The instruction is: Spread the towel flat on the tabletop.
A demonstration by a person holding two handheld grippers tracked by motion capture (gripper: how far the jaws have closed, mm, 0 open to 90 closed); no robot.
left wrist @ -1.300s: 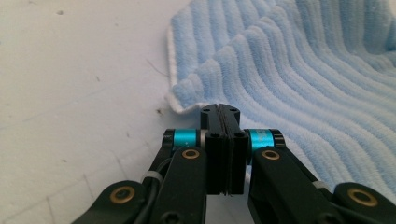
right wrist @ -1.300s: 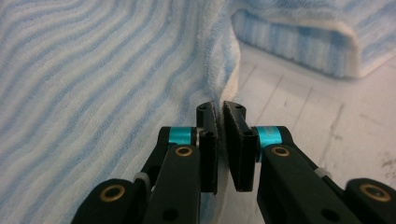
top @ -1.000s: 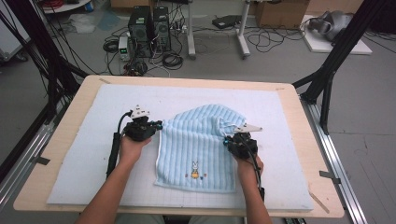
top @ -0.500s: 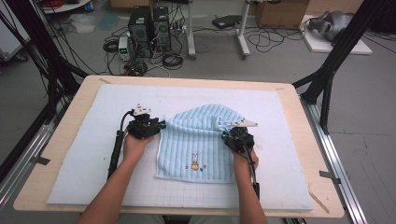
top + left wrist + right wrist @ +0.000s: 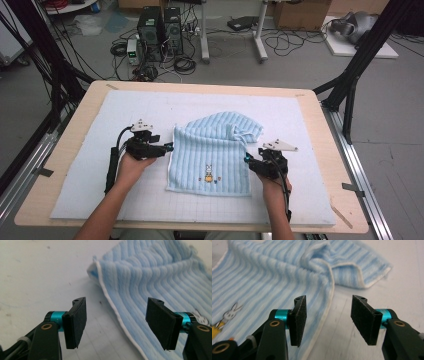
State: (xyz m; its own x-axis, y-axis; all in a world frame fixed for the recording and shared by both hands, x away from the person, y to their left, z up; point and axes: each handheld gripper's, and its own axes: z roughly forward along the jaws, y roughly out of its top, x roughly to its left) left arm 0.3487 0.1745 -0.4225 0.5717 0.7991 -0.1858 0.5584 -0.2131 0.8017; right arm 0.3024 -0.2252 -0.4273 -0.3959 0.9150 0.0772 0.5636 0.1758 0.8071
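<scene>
Blue striped towel (image 5: pixel 212 152) lies mid-mat (image 5: pixel 300 115), far edge rumpled; its rabbit emblem (image 5: pixel 208 174) carries no readable text. Your left gripper (image 5: pixel 169 147) sits at its left hem, right gripper (image 5: pixel 247 159) at its right hem. Both jaws have just been opening, pads off the cloth.

Both forearms reach forward, the left gripper (image 5: pixel 167 147) and right gripper (image 5: pixel 248 160) facing inward, jaws just opened, gripping nothing.

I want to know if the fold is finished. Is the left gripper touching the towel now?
Apart. In the left gripper view, the left gripper has just been opening; its pads stand wide, and the towel edge lies between them with gaps on both sides.
</scene>
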